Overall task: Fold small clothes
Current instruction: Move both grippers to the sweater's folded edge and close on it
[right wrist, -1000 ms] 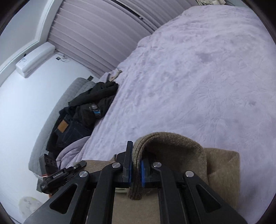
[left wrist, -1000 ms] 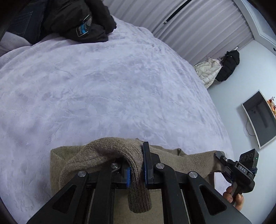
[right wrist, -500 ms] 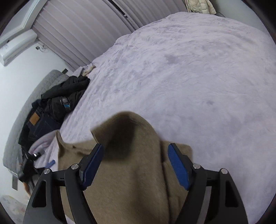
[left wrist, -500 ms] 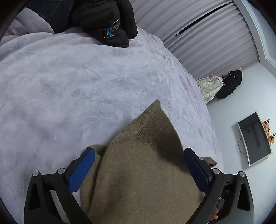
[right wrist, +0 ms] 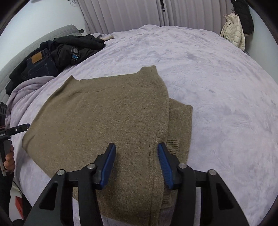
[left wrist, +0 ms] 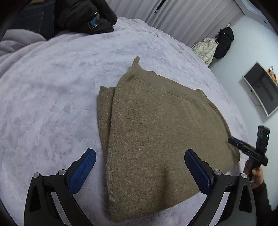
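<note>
Lilac blanket (left wrist: 52, 104) covers the bed; folded brown sweater (left wrist: 156, 130) lies mid-bed. Left gripper (left wrist: 139, 170) wide apart – empty. Right gripper (right wrist: 136, 165) jaws closing above sweater, prob. not gripping it.

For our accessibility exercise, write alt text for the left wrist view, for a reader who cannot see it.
A folded brown knit sweater lies flat on a pale lilac blanket, with the left gripper above its near edge, jaws wide open and holding nothing. Dark clothes are heaped at the far corner, and the right gripper is at the right edge.
</note>
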A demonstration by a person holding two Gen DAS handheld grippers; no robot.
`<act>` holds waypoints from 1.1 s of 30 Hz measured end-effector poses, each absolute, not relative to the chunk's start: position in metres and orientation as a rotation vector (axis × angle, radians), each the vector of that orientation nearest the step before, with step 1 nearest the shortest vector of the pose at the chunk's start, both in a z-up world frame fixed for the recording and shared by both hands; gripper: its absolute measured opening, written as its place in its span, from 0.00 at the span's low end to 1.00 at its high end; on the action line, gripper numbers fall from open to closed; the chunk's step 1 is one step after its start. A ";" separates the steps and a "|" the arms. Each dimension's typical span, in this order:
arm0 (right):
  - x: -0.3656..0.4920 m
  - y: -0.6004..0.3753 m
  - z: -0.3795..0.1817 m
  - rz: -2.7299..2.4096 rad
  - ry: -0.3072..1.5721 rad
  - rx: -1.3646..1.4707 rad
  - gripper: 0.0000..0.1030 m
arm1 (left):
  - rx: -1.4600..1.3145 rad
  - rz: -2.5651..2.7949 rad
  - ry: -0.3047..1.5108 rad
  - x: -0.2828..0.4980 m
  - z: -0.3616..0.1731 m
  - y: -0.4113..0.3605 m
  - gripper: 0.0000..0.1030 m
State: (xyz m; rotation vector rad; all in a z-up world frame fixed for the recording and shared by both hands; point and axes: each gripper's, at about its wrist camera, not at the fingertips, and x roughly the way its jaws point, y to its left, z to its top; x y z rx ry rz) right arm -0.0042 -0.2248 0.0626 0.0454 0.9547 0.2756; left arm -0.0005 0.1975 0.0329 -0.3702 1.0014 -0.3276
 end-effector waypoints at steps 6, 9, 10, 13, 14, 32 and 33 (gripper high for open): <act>0.006 -0.237 0.065 0.247 0.965 0.152 0.47 | -0.522 -0.350 1.018 0.019 0.031 0.217 0.99; 0.009 -0.235 0.058 0.256 0.982 0.152 0.46 | -0.456 -0.363 1.054 0.028 0.033 0.200 0.84; 0.011 -0.236 0.058 0.264 0.979 0.161 0.43 | -0.430 -0.370 1.079 0.033 0.031 0.194 0.76; 0.014 -0.240 0.060 0.266 0.979 0.194 0.34 | -0.318 -0.329 1.133 0.037 0.027 0.177 0.52; 0.014 -0.243 0.061 0.271 0.977 0.211 0.33 | -0.290 -0.321 1.127 0.035 0.028 0.173 0.52; -0.011 -0.247 0.101 0.296 0.889 0.252 0.06 | -0.253 -0.295 1.022 -0.006 0.079 0.169 0.08; -0.019 -0.245 0.109 0.298 0.875 0.243 0.06 | -0.251 -0.304 1.001 -0.015 0.086 0.170 0.08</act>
